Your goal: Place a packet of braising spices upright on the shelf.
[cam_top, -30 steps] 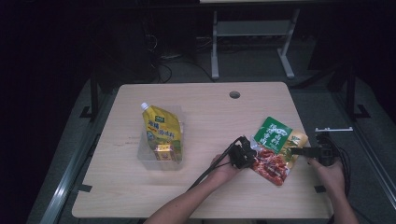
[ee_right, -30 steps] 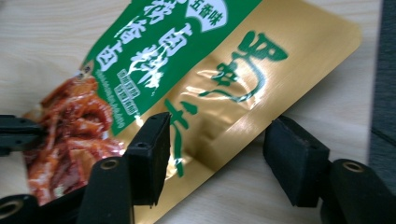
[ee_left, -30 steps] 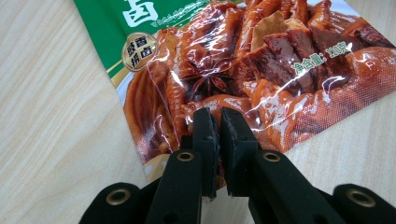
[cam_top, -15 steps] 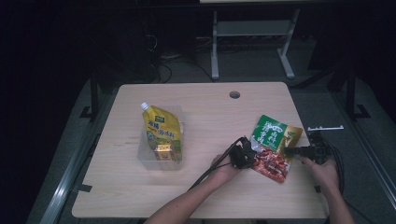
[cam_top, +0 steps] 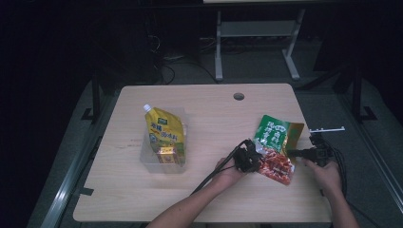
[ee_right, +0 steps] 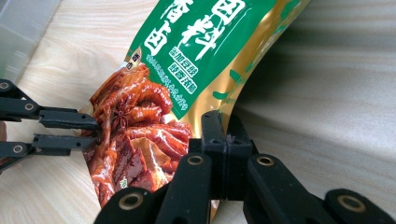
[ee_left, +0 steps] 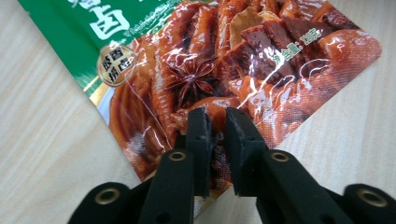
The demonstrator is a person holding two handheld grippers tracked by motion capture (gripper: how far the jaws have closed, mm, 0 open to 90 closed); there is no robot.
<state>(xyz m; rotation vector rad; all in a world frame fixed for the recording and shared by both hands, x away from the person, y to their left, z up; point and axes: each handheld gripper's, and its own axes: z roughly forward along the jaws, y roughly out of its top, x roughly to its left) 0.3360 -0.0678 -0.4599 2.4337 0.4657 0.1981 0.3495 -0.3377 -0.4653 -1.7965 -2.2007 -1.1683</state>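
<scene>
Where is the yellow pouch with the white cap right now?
In the high view, the yellow pouch stands in the clear bin on the table's left side, far from both grippers.

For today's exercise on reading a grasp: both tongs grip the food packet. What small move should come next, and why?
Probably lift the packet a little, both tongs together. The left tongs pinch its red edge and the right tongs its gold edge, so it is held on both sides, while its red end lies on the table.

A wooden table (cam_top: 209,118) bears a clear tub (cam_top: 161,161).
</scene>
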